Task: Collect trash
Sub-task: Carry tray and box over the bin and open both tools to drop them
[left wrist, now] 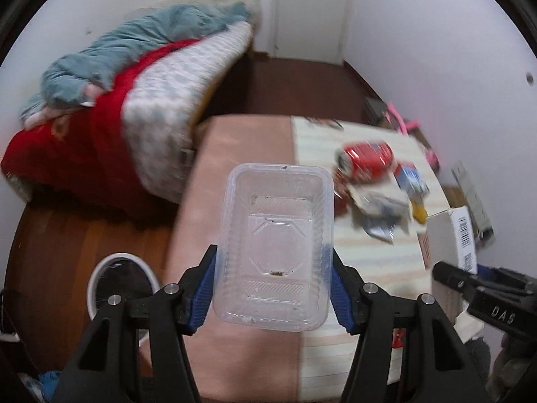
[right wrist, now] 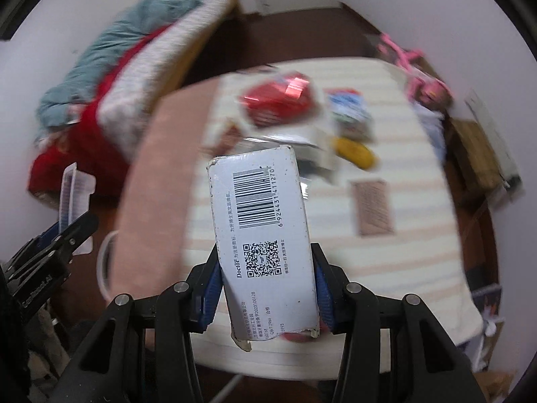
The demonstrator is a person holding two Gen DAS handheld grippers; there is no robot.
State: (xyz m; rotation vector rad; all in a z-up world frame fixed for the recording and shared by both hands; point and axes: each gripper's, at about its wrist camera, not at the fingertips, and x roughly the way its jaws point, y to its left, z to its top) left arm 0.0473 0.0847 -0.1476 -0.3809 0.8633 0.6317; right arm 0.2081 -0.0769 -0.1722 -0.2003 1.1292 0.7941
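The clear plastic tray (left wrist: 273, 248), pinched lengthwise in the left tool (left wrist: 273, 288), is held with the white bin (left wrist: 100, 265) at eight o'clock, while the toothpaste box (right wrist: 265, 245) is clamped in the right tool (right wrist: 268, 288).

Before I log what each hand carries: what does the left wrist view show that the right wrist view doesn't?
Only the left wrist view shows the inside of the clear plastic tray clamped in the left tongs, and the door.

Only the right wrist view shows the white box's barcode and QR face, held in the right tongs, and a brown card.

Both show the red can, the yellow item, the table and the bedding.
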